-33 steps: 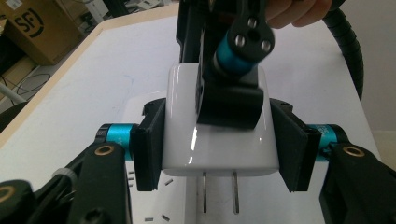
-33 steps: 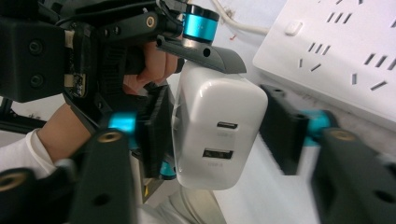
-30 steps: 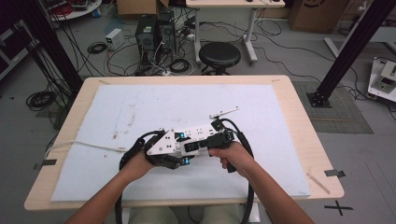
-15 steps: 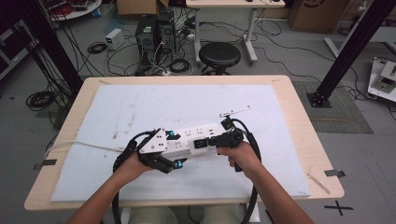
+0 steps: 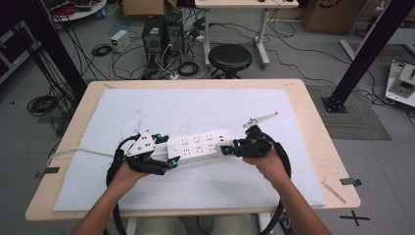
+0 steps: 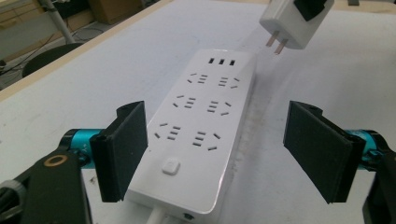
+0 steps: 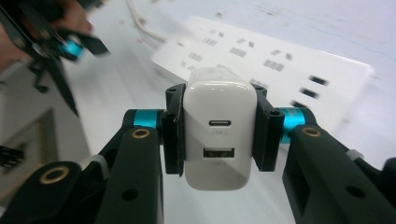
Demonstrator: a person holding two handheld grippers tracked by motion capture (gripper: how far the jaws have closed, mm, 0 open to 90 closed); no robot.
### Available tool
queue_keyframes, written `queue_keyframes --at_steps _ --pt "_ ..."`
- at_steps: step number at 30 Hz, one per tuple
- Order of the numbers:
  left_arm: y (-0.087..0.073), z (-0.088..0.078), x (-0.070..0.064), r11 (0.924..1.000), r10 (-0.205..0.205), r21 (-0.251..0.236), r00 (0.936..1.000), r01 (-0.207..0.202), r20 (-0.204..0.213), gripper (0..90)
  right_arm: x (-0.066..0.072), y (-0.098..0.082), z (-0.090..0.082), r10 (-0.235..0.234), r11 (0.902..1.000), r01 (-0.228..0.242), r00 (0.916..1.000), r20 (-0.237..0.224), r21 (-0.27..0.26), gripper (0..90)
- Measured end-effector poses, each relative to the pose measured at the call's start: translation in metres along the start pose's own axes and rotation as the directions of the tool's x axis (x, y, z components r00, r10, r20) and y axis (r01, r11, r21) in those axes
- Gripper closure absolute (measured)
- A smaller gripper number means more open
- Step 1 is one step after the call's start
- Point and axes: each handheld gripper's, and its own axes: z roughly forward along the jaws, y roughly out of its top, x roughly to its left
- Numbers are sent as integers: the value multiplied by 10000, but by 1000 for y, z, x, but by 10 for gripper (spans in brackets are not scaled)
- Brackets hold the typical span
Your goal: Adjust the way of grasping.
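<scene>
High view: the left gripper [image 5: 172,160] lay at the switch end of the white power strip [image 5: 198,145], which rested flat on the white mat [image 5: 205,110] covering the wooden table [image 5: 313,112], near the mat's middle. The right gripper [image 5: 226,148] was held at the strip's opposite end.

Left gripper view: the jaws stood well apart, one on each side of the power strip [image 6: 201,126]; the pad to the left sat just beside the strip's edge, the other was clear of it, and neither pressed on it. A second before, these jaws had been closed; they had since opened around the strip. The white charger [image 6: 292,25], held by the other gripper, hung above the strip's far end with its two prongs pointing down, short of the sockets.

Right gripper view: the jaws were clamped on the two sides of the charger [image 7: 219,126], its two ports facing the camera; they had closed the last small amount on it over the preceding second. The power strip [image 7: 280,65] lay just beyond.

Compared with the earlier high-view frames, the strip had turned slightly, its right end farther up the mat, and both hands had drifted apart along it.
</scene>
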Motion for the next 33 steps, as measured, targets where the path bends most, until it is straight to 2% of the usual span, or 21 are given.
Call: queue_keyframes --at_steps 3,6,9,12,18,23,26,28,29,33 --pt "-1 -4 3 9994 -310 -175 9992 305 -240 219 -1 -4 -6 -269 9996 266 9992 306 95 632" --pt "-1 -8 6 9987 -451 -270 9981 440 -418 219 -2 -6 -13 -383 9990 367 9972 637 258 632" --pt "-2 -11 8 9974 -610 -409 9967 588 -543 219 -3 -7 -18 -347 9990 327 9969 708 294 632" --pt "-4 -15 11 9963 -788 -374 9956 770 -501 219 -5 -8 -22 -267 9992 245 9969 739 311 632" --pt "-8 -26 15 9907 -1307 -455 9895 1281 -614 219 -10 -9 -36 -324 9987 274 9926 1171 437 632" --pt "-13 -38 17 9879 -1500 -532 9852 1459 -825 219 -13 -12 -45 -221 9988 157 9901 1388 468 632" --pt "-16 -44 20 9860 -1614 -594 9820 1561 -983 219 -14 -13 -48 -241 9982 146 9858 1659 583 632" --pt "-16 -44 20 9860 -1614 -594 9820 1561 -983 219 -15 -13 -49 -324 9980 229 9854 1672 585 632" --pt "-20 -49 23 9824 -1800 -698 9781 1733 -1045 219 -15 -13 -51 -401 9972 289 9852 1668 686 632" --pt "-21 -53 20 9825 -1791 -715 9776 1719 -1109 219 -17 -7 -53 -570 9953 433 9849 1635 867 632"
